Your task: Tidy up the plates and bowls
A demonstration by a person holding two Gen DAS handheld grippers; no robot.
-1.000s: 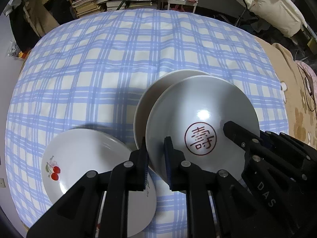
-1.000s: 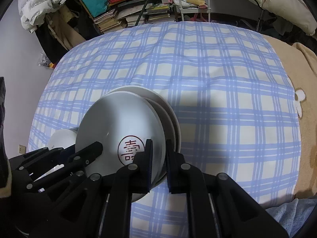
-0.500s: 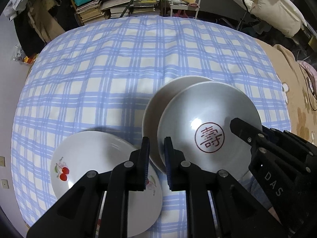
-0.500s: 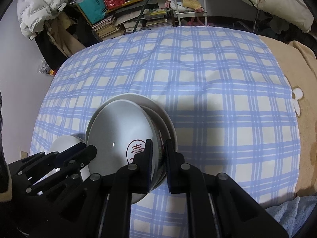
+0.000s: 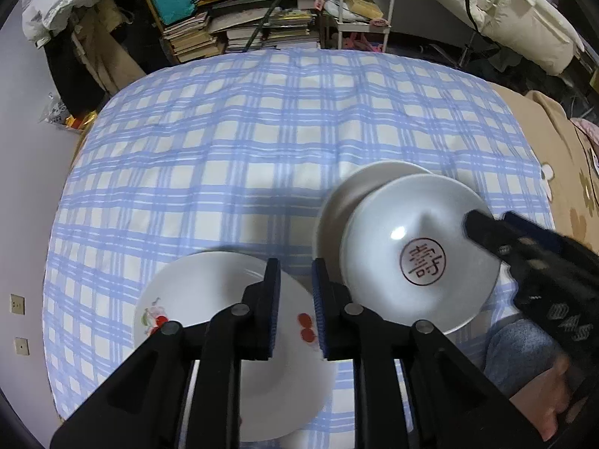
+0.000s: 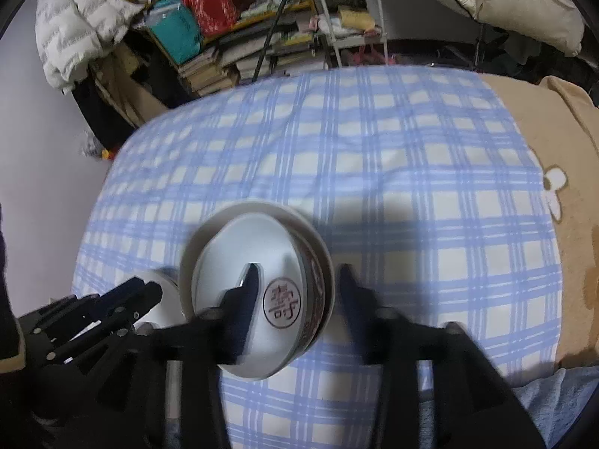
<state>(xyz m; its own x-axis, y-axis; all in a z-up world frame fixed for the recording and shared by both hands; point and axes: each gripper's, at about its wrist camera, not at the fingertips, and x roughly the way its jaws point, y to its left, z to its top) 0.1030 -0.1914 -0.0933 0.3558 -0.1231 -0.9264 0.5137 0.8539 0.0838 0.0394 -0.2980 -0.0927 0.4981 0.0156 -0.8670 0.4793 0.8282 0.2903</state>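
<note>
The right gripper (image 6: 297, 292) jaws have just been opening wide; the left gripper (image 5: 295, 288) jaws stand narrowly apart.

Left wrist view: cherry plate (image 5: 209, 310) lies on the checked cloth (image 5: 262, 142) directly under and ahead of the left jaws. Stamped bowl (image 5: 415, 262) sits to their right, nested in a wider dish (image 5: 348, 194) that protrudes behind it. Right wrist view: the bowl lies between the spread right jaws, nearer the left one. Bookshelf (image 5: 239, 18) stands beyond the cloth.
</note>
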